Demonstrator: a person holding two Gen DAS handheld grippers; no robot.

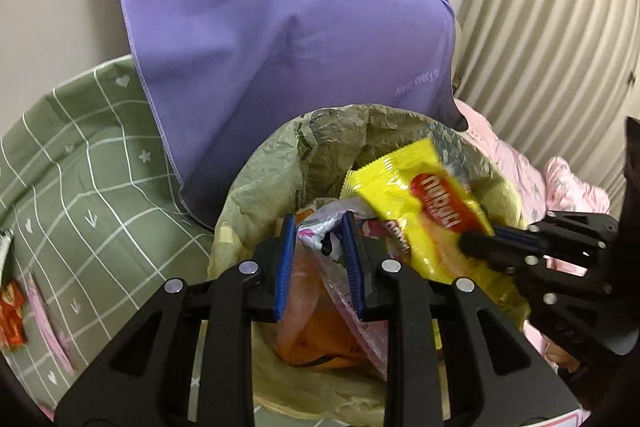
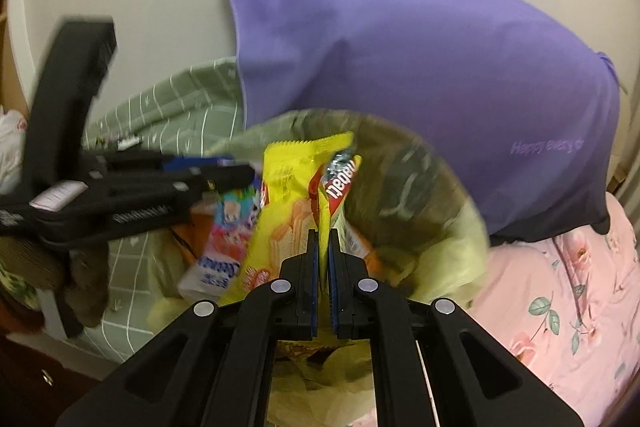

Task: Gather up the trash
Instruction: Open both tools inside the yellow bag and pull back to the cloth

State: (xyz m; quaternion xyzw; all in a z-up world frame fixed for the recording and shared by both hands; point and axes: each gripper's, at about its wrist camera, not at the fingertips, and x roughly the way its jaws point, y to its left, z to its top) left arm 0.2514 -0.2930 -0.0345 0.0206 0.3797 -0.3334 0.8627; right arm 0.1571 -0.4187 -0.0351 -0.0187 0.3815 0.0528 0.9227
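Several wrappers (image 1: 320,239) in lined bin (image 1: 256,179)

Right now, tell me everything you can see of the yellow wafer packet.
The yellow wafer packet is a glossy plastic wrapper with crimped, serrated ends, a red logo oval and pictured wafers. It looks flat and creased, probably empty. The right tool is shut on one edge, holding it tilted over the open mouth of the bin's yellowish liner bag. Below it lie other wrappers, pink and orange. The left tool is alongside, not touching it.
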